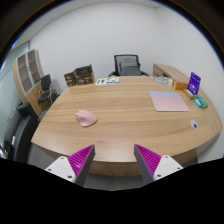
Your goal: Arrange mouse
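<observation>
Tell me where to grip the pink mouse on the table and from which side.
Grip the pink mouse across its narrow sides, coming down from above. It lies flat and low on the wooden table, apart from the pink mat, so the sides look reachable. The gripper is open, well short of it.

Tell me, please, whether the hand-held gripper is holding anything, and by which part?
Nothing is held. The hand-held gripper is open and empty; the pink mouse lies on the table, beyond its fingers.

Gripper point(113, 160): two pale grey fingers point(62, 168), each with a ridged magenta pad point(80, 158) on its inner face.
</observation>
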A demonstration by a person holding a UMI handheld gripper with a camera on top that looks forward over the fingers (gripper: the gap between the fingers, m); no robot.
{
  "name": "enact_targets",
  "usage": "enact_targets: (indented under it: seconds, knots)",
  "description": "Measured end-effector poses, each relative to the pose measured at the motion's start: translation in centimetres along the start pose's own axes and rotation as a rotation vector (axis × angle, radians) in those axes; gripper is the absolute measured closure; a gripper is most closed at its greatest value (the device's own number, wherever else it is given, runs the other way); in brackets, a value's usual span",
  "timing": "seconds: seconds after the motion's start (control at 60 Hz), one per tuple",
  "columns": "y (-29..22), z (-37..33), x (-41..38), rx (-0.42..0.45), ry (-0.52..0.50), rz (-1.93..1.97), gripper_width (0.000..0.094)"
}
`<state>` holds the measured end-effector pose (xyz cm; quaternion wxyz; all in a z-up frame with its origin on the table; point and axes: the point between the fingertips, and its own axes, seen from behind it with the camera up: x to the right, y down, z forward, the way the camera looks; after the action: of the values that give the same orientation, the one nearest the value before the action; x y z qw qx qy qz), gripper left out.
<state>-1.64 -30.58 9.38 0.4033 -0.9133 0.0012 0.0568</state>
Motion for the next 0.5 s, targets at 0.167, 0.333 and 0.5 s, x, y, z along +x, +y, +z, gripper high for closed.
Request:
enact_targets:
  seconds: [0.167, 0.333, 0.5]
  knots:
    - [-0.3, 2.4, -0.9, 0.061, -0.042, -0.043, 0.0114]
    - [-0.2, 4.0, -1.2, 0.074, -0.077, -0.083, 0.0119]
    - [0.0, 6.3, -0.7, 0.086, -0.08, -0.128, 0.0121]
